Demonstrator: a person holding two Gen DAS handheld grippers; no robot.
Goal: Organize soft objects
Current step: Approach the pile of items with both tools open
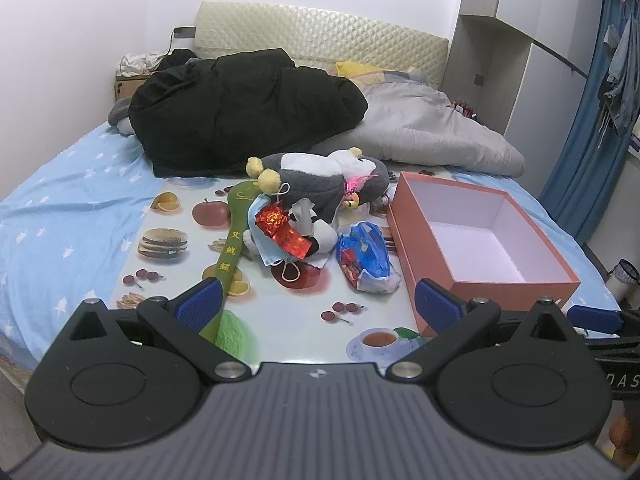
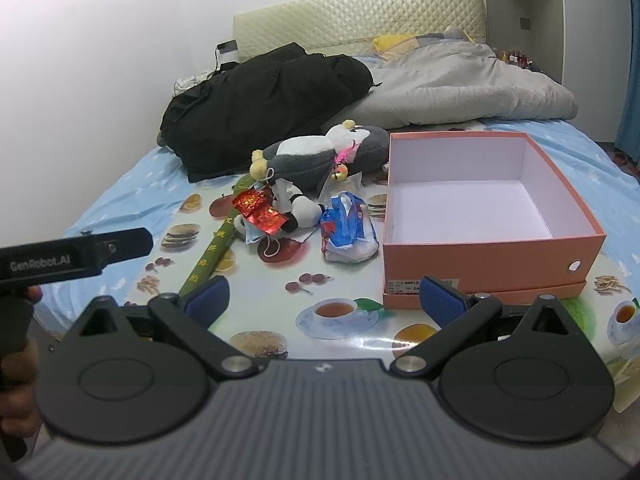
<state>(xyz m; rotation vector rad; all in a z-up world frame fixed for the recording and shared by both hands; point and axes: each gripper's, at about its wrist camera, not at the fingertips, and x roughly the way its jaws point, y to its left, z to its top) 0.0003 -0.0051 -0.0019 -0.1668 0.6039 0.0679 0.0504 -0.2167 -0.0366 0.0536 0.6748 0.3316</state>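
Observation:
A pile of soft things lies mid-mat: a grey and white plush toy (image 1: 320,180) (image 2: 320,156), a small black and white plush (image 1: 316,232) (image 2: 300,212), a blue face mask (image 1: 272,252) (image 2: 256,236), a red foil packet (image 1: 284,228) (image 2: 260,210), a blue plastic bag (image 1: 368,256) (image 2: 346,232) and a long green massage stick (image 1: 232,240) (image 2: 212,252). An empty salmon box (image 1: 492,284) (image 2: 480,256) stands open to the right. My left gripper (image 1: 316,304) is open and empty, near the mat's front. My right gripper (image 2: 324,300) is open and empty, before the box.
A fruit-and-food printed mat (image 1: 168,248) (image 2: 280,312) covers the blue bedsheet (image 1: 60,216). A black jacket (image 1: 240,108) (image 2: 264,96) and grey duvet (image 1: 432,128) (image 2: 460,88) lie behind. The left gripper's body (image 2: 72,258) shows at the right view's left edge.

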